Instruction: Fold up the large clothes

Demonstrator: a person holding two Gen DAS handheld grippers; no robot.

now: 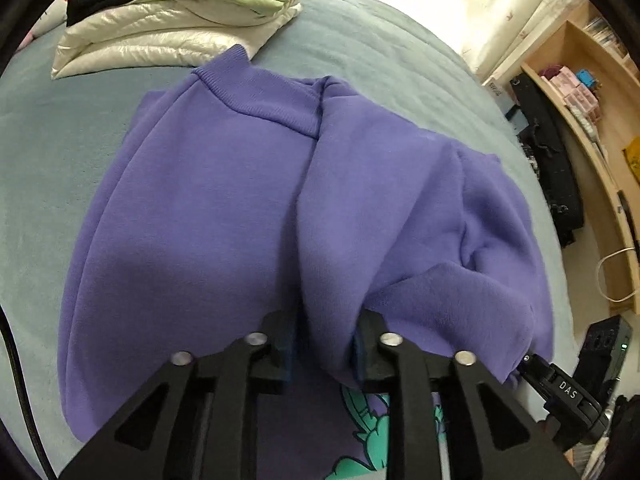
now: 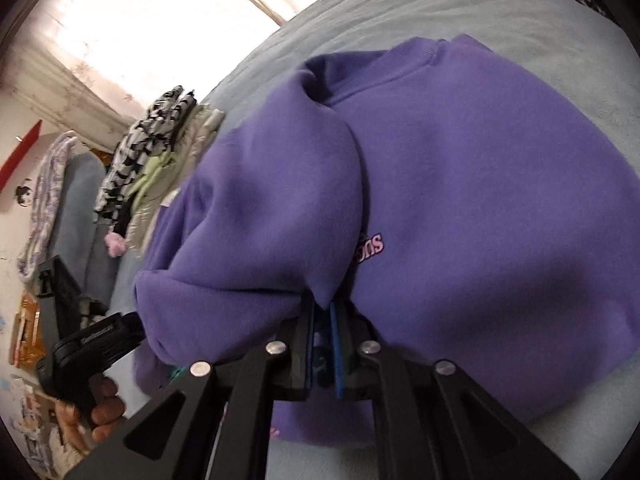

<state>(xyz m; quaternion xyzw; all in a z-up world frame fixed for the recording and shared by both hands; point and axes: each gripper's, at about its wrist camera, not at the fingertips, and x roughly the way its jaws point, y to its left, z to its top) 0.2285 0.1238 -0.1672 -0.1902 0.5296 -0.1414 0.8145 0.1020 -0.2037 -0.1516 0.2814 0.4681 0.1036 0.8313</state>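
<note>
Pale blue bedspread (image 1: 380, 52) under purple fleece sweatshirt (image 1: 208, 208): fold pinched by left gripper (image 1: 324, 340) and right gripper (image 2: 322, 344), slippage risked if tugged unevenly.

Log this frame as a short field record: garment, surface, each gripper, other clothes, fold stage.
garment: purple sweatshirt, collar away from the cameras, one side folded over the body
surface: blue-grey bed
left gripper: shut on a fold of the sweatshirt
right gripper: shut on the sweatshirt's folded edge
other clothes: folded stack beyond the collar
fold stage: partly folded, both grippers holding fabric
</note>
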